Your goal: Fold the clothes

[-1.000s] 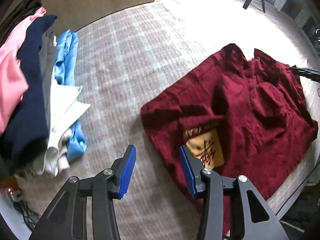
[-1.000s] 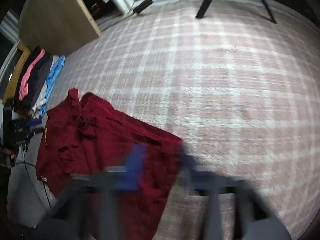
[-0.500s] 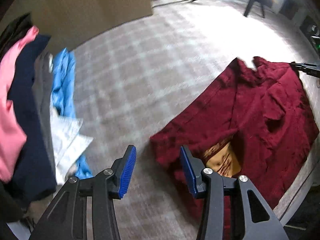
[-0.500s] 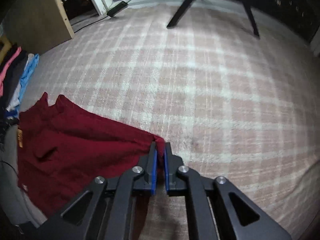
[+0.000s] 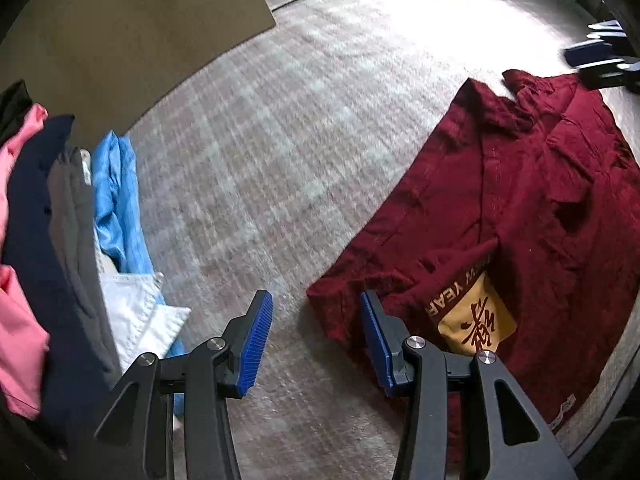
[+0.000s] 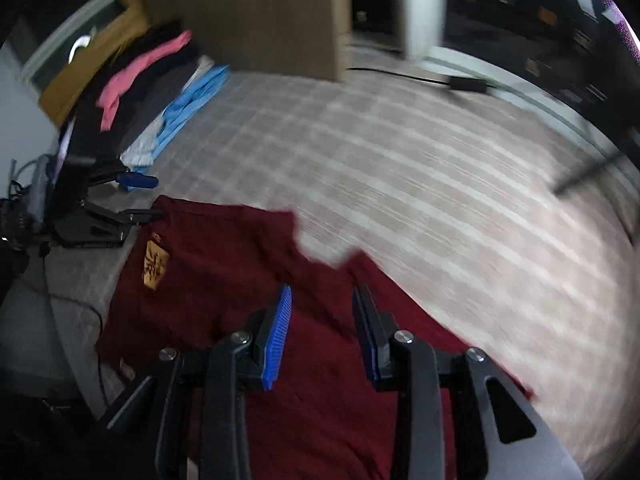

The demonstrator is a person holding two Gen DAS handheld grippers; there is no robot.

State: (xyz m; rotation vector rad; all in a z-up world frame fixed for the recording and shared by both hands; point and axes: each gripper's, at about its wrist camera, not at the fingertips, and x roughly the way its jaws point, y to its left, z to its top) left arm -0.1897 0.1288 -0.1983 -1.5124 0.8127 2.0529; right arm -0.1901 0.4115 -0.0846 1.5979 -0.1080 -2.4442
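A dark red garment [image 5: 520, 208] lies spread on the plaid surface, with a yellow printed patch [image 5: 476, 320] showing near its front corner. It also shows in the right wrist view [image 6: 224, 272], with its patch [image 6: 154, 266] at the left. My left gripper [image 5: 316, 340] is open and empty just above the garment's near left corner. My right gripper [image 6: 322, 328] is open and empty, hovering over the garment's far side. The right gripper also shows in the left wrist view [image 5: 600, 56], and the left gripper in the right wrist view [image 6: 144, 196].
A pile of clothes [image 5: 60, 240] in pink, navy, grey, white and blue lies at the left, also seen in the right wrist view [image 6: 160, 92]. A brown board [image 5: 120, 32] stands at the back. Cables [image 6: 24, 200] lie off the surface's left edge.
My right gripper was shut on the garment's edge and has let go and opened, swinging to face the clothes pile. The garment lies flatter. My left gripper stayed open and shifted slightly.
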